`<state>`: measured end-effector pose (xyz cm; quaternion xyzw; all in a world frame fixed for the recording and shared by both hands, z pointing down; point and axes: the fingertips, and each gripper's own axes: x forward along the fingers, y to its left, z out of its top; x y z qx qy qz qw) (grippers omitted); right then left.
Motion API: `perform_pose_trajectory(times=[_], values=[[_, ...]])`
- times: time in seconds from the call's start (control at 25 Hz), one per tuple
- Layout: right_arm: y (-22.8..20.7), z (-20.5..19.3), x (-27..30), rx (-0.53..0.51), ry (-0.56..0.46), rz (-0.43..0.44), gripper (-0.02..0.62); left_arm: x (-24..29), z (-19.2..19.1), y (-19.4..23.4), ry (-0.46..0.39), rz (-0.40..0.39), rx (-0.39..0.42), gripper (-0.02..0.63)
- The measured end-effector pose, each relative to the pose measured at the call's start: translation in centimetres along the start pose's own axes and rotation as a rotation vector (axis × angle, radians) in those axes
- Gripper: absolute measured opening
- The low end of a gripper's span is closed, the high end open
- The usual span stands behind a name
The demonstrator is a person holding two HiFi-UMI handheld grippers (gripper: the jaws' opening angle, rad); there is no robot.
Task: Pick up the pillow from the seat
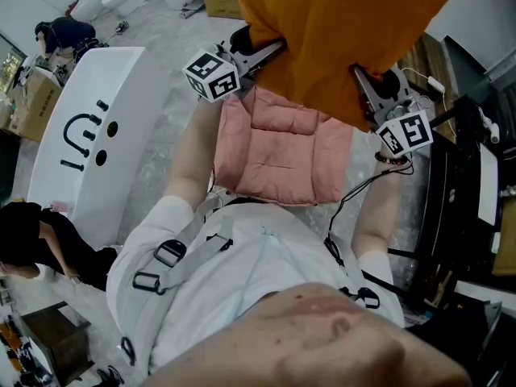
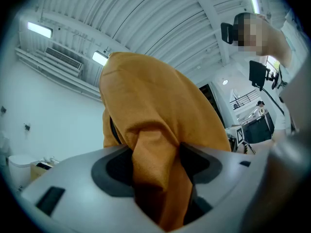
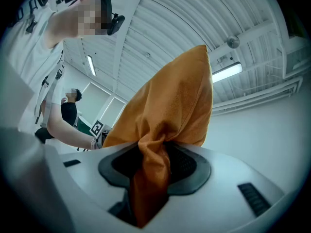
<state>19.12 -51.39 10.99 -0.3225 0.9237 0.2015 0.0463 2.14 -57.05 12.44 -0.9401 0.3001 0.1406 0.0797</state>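
Observation:
An orange pillow (image 1: 339, 31) hangs lifted in the air between my two grippers, high in the head view. My left gripper (image 1: 266, 52) is shut on a bunched fold of its left corner, and the orange cloth (image 2: 158, 178) fills the jaws in the left gripper view. My right gripper (image 1: 364, 87) pinches the right corner, with the gathered fabric (image 3: 153, 174) squeezed between its pads. Below the pillow lies the pink quilted seat cushion (image 1: 278, 156). Both gripper views look up at the ceiling past the pillow.
A white tub-like shell with a smiley face (image 1: 89, 135) stands at the left. A dark desk with cables (image 1: 468, 184) runs along the right. Cardboard boxes (image 1: 32, 99) sit at the far left. A person in dark clothes (image 1: 64, 32) crouches at the top left.

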Motion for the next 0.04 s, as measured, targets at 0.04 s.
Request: perform_pose_trajectory(times=[0.04], values=[[0.02,0.01,0.06,-0.001,0.0,0.0,0.17,-0.03,0.01,0.06,-0.001,0.0,0.0,0.298]])
